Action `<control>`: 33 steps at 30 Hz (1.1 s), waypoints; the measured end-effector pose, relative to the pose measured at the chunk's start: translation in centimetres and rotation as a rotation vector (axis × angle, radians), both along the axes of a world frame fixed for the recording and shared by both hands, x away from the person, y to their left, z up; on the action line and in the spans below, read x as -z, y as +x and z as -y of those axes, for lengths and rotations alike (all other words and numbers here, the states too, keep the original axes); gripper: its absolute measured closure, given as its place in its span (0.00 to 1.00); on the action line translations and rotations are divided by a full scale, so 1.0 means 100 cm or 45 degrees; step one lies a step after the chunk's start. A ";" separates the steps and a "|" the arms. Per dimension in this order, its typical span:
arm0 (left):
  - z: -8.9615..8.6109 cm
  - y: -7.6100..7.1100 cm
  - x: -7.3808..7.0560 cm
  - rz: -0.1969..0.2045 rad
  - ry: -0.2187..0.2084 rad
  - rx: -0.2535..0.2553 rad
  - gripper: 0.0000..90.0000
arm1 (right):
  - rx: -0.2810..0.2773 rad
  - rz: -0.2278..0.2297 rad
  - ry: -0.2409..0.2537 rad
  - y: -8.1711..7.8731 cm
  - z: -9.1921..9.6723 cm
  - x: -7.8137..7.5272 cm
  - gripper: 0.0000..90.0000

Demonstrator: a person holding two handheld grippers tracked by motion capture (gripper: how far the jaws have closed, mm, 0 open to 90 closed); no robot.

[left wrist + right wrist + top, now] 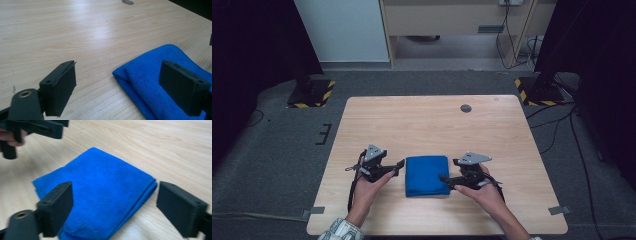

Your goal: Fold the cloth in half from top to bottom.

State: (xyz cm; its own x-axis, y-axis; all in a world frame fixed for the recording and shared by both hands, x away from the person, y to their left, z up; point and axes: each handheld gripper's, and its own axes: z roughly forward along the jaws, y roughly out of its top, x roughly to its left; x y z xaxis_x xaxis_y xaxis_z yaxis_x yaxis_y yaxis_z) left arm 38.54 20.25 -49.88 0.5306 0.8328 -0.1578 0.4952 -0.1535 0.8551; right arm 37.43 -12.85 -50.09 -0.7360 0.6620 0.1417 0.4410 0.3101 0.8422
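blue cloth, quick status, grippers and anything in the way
Left gripper open, at the cloth's left edge. Right gripper open, at its right edge. Blue cloth folded flat on table, unheld. Nothing in the way.

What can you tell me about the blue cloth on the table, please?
The blue cloth is a bright blue, soft, nappy fabric, like microfibre, folded into a neat, nearly square pad. Stacked layers show along its edge in the right gripper view. It lies flat on the light wooden table, near the person's side, between the left gripper and the right gripper. Both stand open at its sides, and neither clamps it; whether a jaw tip brushes its edge I cannot tell.
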 end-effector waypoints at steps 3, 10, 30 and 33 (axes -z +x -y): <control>0.000 0.000 0.000 -0.008 0.000 -0.004 0.12 | 0.012 -0.002 -0.006 0.002 0.000 0.000 0.11; -0.006 -0.003 0.003 -0.028 0.029 0.000 0.09 | 0.054 -0.006 -0.016 0.004 0.003 0.001 0.10; -0.021 -0.003 0.004 -0.055 0.033 -0.021 0.07 | 0.186 0.037 0.000 0.010 0.056 -0.012 0.10; -0.022 -0.002 0.005 -0.056 0.062 -0.029 0.07 | 0.209 0.044 -0.001 0.010 0.065 -0.012 0.10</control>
